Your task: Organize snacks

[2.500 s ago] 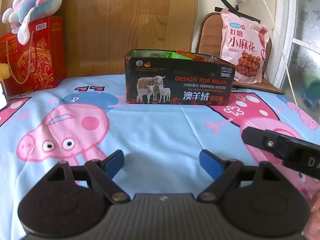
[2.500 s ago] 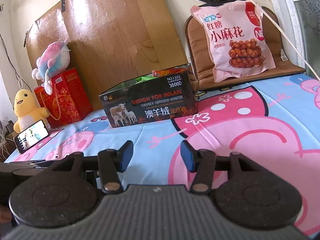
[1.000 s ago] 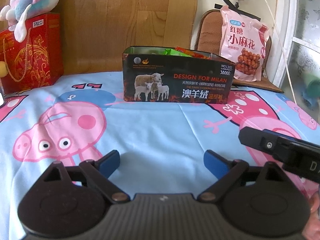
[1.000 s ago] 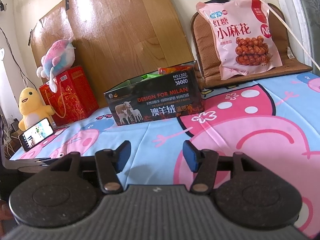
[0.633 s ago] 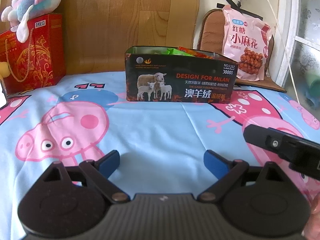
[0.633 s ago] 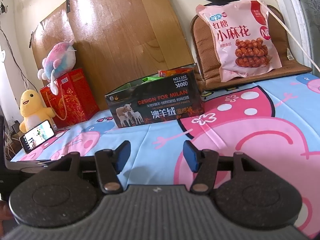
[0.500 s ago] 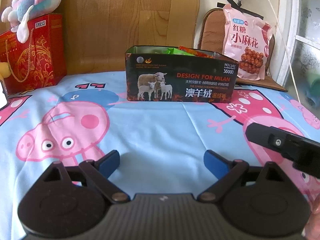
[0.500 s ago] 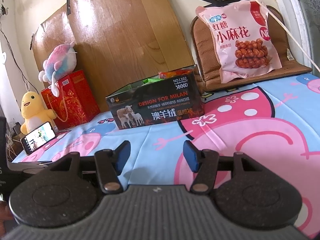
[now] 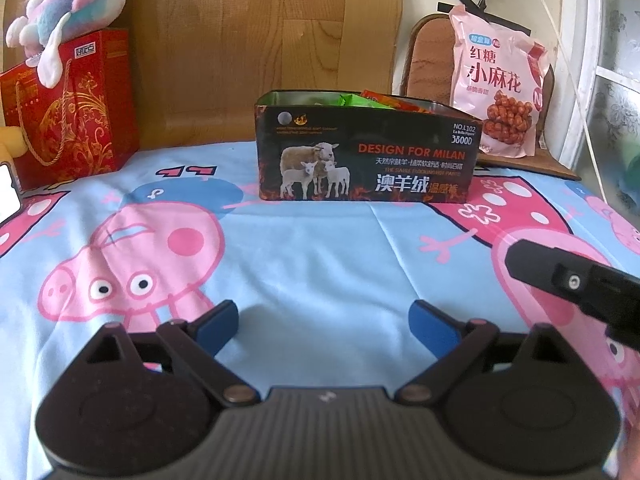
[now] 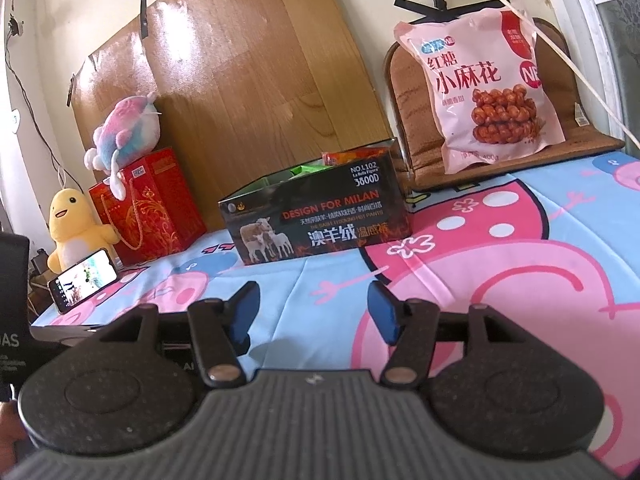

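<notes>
A black box (image 9: 366, 156) printed with sheep and "DESIGN FOR MILAN" stands open on the cartoon-pig cloth; green and orange snack packets (image 9: 376, 102) stick out of its top. It also shows in the right wrist view (image 10: 318, 214). A large pink snack bag (image 9: 496, 88) leans on a brown cushion behind the box, seen in the right wrist view too (image 10: 486, 104). My left gripper (image 9: 323, 320) is open and empty, low over the cloth well short of the box. My right gripper (image 10: 313, 310) is open and empty, also short of the box.
A red gift bag (image 9: 68, 108) with a plush toy (image 9: 72, 4) on top stands at the back left. A yellow duck plush (image 10: 76, 228) and a propped phone (image 10: 82, 280) sit at the left edge. A wooden board (image 10: 240, 80) lines the back wall. A window frame (image 9: 580, 80) is on the right.
Both grippers have drifted slightly, so the box sits a little differently in each view. The left jaws opened a little wider than 2.5 s ago. Nothing was taken hold of.
</notes>
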`<state>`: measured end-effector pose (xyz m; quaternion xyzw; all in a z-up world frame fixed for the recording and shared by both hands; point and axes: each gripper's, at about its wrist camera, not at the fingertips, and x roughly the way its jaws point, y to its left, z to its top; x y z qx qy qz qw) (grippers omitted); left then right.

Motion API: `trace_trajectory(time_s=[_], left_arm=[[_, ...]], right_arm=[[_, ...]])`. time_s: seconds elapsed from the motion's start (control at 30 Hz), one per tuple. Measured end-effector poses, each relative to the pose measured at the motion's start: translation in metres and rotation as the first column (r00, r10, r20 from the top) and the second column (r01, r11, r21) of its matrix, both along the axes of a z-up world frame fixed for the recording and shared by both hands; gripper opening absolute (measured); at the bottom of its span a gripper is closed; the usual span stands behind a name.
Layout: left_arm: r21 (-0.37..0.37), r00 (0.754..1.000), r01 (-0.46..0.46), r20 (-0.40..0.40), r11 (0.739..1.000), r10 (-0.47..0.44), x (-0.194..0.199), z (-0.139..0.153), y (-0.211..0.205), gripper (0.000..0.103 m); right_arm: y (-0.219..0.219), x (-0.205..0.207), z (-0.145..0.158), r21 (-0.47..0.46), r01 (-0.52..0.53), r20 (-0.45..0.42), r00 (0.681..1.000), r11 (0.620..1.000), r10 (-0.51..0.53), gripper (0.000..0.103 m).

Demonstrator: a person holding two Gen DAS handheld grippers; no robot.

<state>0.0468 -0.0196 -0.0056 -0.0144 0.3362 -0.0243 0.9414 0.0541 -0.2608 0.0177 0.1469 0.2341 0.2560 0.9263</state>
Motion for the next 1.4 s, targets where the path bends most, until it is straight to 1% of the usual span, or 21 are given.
trace_trajectory(time_s=[0.23, 0.7, 0.83, 0.97, 1.17, 1.33, 1.4], left_arm=[[-0.006, 1.0, -0.004, -0.005, 1.0, 0.004, -0.0002, 0.0001, 0.0013, 0.103], [0.008, 1.0, -0.008, -0.011, 1.0, 0.008, 0.0011, -0.0006, 0.0001, 0.103], [0.025, 1.0, -0.007, -0.009, 1.0, 0.007, 0.0002, -0.0011, -0.002, 0.103], [0.02, 1.0, -0.013, -0.007, 1.0, 0.013, -0.0004, -0.0008, -0.0013, 0.103], [0.032, 1.0, -0.014, -0.001, 0.999, 0.014, -0.0014, -0.0002, -0.0029, 0.103], [0.018, 1.0, -0.028, -0.003, 0.999, 0.028, -0.0011, 0.0009, 0.0009, 0.103], [0.026, 0.999, -0.042, -0.002, 0.999, 0.042, -0.0015, 0.0017, 0.0014, 0.103]], right_arm=[[0.0009, 0.0006, -0.0001, -0.009, 0.002, -0.005, 1.0, 1.0, -0.002, 0.063], [0.0051, 0.0024, -0.0006, -0.028, -0.006, -0.023, 1.0, 1.0, 0.005, 0.063], [0.0055, 0.0028, -0.001, -0.032, -0.007, -0.025, 1.0, 0.999, 0.006, 0.063], [0.006, 0.003, -0.001, -0.034, -0.01, -0.026, 1.0, 0.999, 0.009, 0.066], [0.006, 0.003, -0.0011, -0.034, -0.011, -0.026, 1.0, 0.999, 0.01, 0.066], [0.0062, 0.0032, -0.0013, -0.034, -0.01, -0.027, 1.0, 0.999, 0.009, 0.066], [0.0067, 0.0031, -0.0013, -0.036, -0.009, -0.027, 1.0, 0.999, 0.008, 0.066]])
